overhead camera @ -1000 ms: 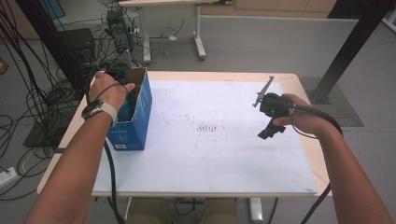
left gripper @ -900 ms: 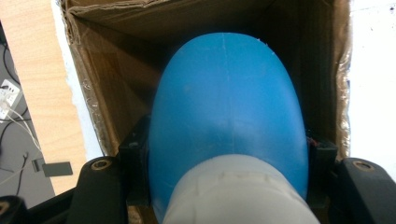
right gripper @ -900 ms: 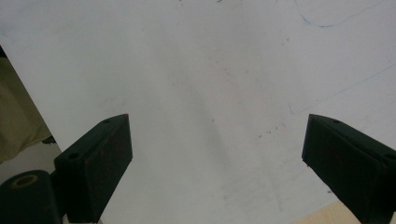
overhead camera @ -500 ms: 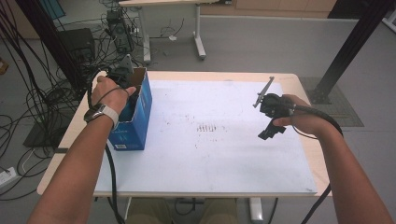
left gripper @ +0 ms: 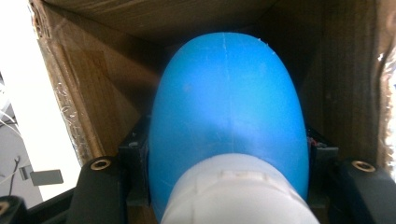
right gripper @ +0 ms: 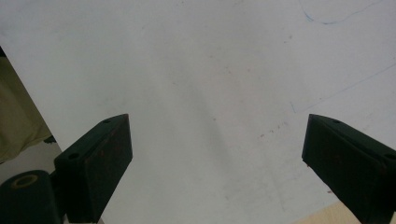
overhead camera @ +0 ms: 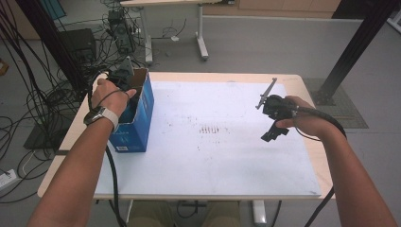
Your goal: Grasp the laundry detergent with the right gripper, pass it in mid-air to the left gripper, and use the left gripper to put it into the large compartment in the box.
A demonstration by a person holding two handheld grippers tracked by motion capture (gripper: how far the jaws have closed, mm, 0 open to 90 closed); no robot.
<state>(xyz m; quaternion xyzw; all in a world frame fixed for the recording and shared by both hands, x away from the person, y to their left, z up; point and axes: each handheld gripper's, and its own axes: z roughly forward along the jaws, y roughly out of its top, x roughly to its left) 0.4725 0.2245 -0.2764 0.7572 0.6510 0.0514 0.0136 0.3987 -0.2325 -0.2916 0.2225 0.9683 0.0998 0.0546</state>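
Observation:
In the left gripper view a rounded blue object with a white end sits between the jaws of my left gripper, which is shut on it inside a brown cardboard interior. In the high view my left hand and gripper reach into the open top of a blue box at the table's left; the jaws are hidden in it. My right gripper hovers over the right part of the white sheet, and its own view shows it open with nothing between the jaws.
The white sheet covers most of the wooden table. Cables and equipment lie on the floor to the left, another table's leg stands behind, and a black post rises at the far right.
My left hand has shifted only slightly at the box's mouth. The right hand has kept still.

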